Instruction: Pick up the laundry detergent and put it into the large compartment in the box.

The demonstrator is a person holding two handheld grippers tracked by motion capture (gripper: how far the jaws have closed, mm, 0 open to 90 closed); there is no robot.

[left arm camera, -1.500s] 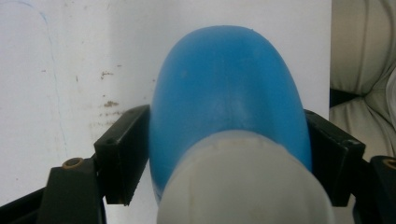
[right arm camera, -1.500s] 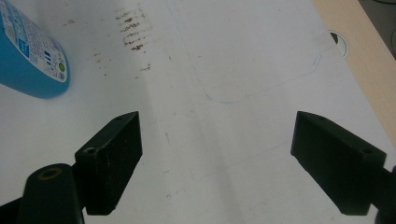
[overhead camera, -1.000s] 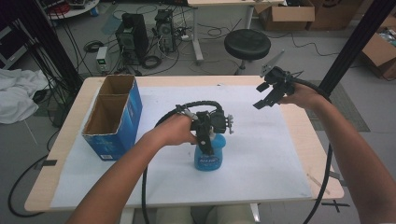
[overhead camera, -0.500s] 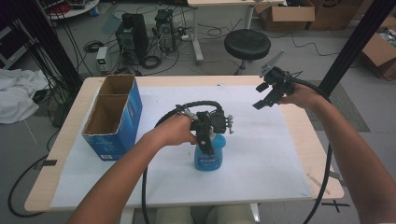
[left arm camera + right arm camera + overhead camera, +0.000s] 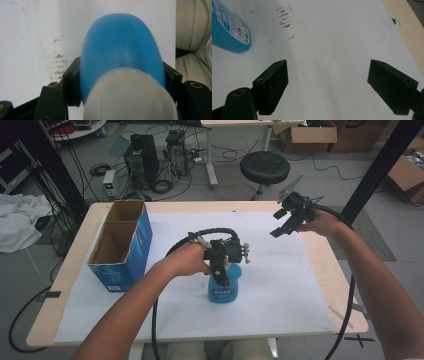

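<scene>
blue bottle (image 5: 223, 287) stands upright mid tabletop (image 5: 310, 285), long axis vertical. left tongs (image 5: 220, 270) come from above, jaws just closed in, now clamped on its neck under the white cap (image 5: 130, 97). right tongs (image 5: 284, 226) hang wide and empty, well apart to the far right. open blue box (image 5: 122, 245) lies left of the bottle.

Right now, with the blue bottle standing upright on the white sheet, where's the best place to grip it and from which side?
Probably at the shoulder just under the white cap, coming from straight above. The blue bottle stands upright and narrows toward the top, so the jaws can span it there. The left gripper already sits that way, jaws just closing on both flanks. The right gripper is open, held off to the side.
</scene>
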